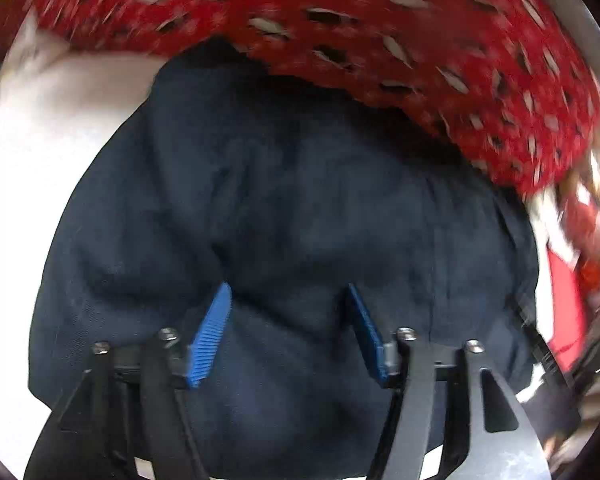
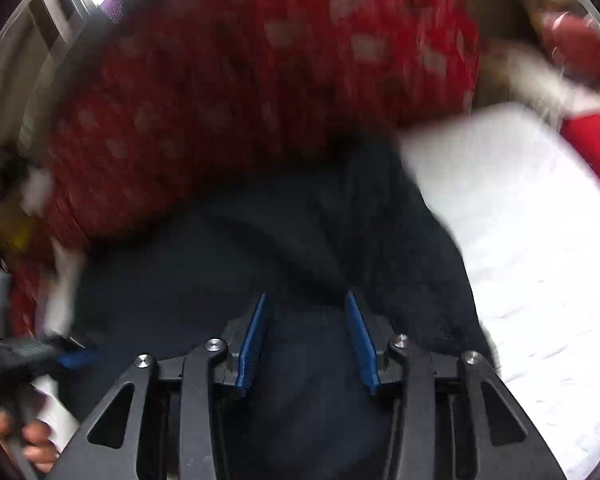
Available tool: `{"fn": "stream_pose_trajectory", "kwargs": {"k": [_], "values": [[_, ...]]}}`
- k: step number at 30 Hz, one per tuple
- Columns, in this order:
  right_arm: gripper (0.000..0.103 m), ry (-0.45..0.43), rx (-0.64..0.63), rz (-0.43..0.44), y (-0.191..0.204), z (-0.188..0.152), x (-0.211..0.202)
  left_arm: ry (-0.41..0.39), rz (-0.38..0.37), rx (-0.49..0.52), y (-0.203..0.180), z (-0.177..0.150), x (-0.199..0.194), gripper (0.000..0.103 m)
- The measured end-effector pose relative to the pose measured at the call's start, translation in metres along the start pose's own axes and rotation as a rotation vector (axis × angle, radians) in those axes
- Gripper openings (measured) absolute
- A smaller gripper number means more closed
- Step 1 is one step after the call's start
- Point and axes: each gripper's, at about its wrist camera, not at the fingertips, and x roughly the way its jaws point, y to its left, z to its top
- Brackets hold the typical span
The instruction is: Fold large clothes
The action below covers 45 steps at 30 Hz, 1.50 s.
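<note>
A dark navy garment (image 1: pixel 280 208) lies bunched on a white surface (image 1: pixel 40 168) and fills the middle of the left wrist view. It also shows in the right wrist view (image 2: pixel 260 248). My left gripper (image 1: pixel 288 292) is open, its blue pads (image 1: pixel 212 332) apart just over the navy cloth. My right gripper (image 2: pixel 306 298) is open too, its blue pads (image 2: pixel 362 344) spread over the same cloth. Neither holds anything. Both views are blurred by motion.
A red cloth with white and black flecks (image 1: pixel 380 40) lies beyond the navy garment, also in the right wrist view (image 2: pixel 260 80). A plain red item (image 2: pixel 596 140) sits at the right on the white surface (image 2: pixel 540 240). The other hand-held gripper (image 2: pixel 24 356) shows at lower left.
</note>
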Motion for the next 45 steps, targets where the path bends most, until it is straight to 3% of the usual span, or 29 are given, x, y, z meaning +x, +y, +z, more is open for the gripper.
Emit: {"fn": "stream_pose_trajectory", "kwargs": {"k": [1,3,6,9,10,13,16,19,21,23,25,27,29,32,34,36,38,41,43,45], "values": [[0.044,-0.034,-0.05,-0.028,0.007,0.001,-0.003,-0.009,0.032,0.049,-0.01,0.001,0.002,0.067],[0.046,-0.01,-0.118,-0.097,0.025,0.006,-0.005,-0.025,0.059,0.092,-0.02,0.0,0.001,0.071],[0.048,-0.103,-0.09,0.005,0.029,0.012,-0.027,-0.041,0.07,0.091,-0.022,-0.003,0.003,0.076],[0.065,-0.141,-0.117,-0.012,0.037,0.016,-0.028,-0.042,0.068,0.09,-0.024,-0.001,-0.001,0.077],[0.068,-0.127,-0.126,-0.023,0.037,0.015,-0.023,-0.042,0.068,0.092,-0.022,-0.005,-0.004,0.078],[0.069,0.023,-0.119,-0.067,0.025,-0.004,0.007,-0.039,0.068,0.093,-0.02,-0.005,-0.006,0.079],[0.067,-0.022,-0.163,-0.102,0.037,-0.001,-0.001,-0.043,0.071,0.102,-0.023,-0.005,-0.005,0.082],[0.069,-0.13,-0.076,-0.042,0.031,0.005,-0.033,-0.046,0.08,0.111,-0.027,-0.005,-0.003,0.084],[0.072,-0.174,-0.04,-0.085,0.021,0.01,-0.034,-0.047,0.081,0.109,-0.027,-0.006,-0.003,0.085],[0.072,-0.127,-0.023,-0.151,0.005,0.014,-0.019,-0.047,0.083,0.109,-0.028,-0.006,-0.003,0.085],[0.075,0.005,0.009,-0.191,-0.016,0.008,0.011,-0.037,0.091,0.118,-0.029,-0.006,-0.003,0.085],[0.075,-0.039,0.029,-0.156,-0.025,0.006,0.006,-0.021,0.085,0.128,-0.029,-0.003,-0.007,0.084],[0.073,-0.036,0.075,-0.148,-0.03,0.009,-0.001,-0.045,0.041,0.079,-0.018,0.002,-0.022,0.082],[0.073,-0.134,0.07,-0.141,-0.027,0.011,-0.021,-0.092,0.032,-0.026,0.007,0.022,-0.042,0.082],[0.073,-0.151,0.042,-0.155,-0.025,0.011,-0.022,-0.048,0.051,-0.084,0.023,0.03,-0.034,0.082],[0.073,-0.09,0.016,-0.192,-0.026,0.01,-0.007,0.033,0.047,-0.097,0.033,0.031,-0.016,0.082],[0.071,-0.03,0.045,-0.182,-0.032,0.008,0.005,0.054,0.029,-0.067,0.034,0.031,-0.015,0.082],[0.071,-0.117,0.077,-0.202,-0.026,0.016,-0.015,0.05,-0.112,-0.087,0.046,0.038,-0.037,0.082],[0.071,-0.205,0.05,-0.174,-0.014,0.018,-0.031,0.023,-0.243,-0.206,0.075,0.046,-0.054,0.082],[0.071,-0.233,-0.01,-0.098,0.007,0.02,-0.039,0.005,-0.308,-0.305,0.1,0.054,-0.06,0.082]]}}
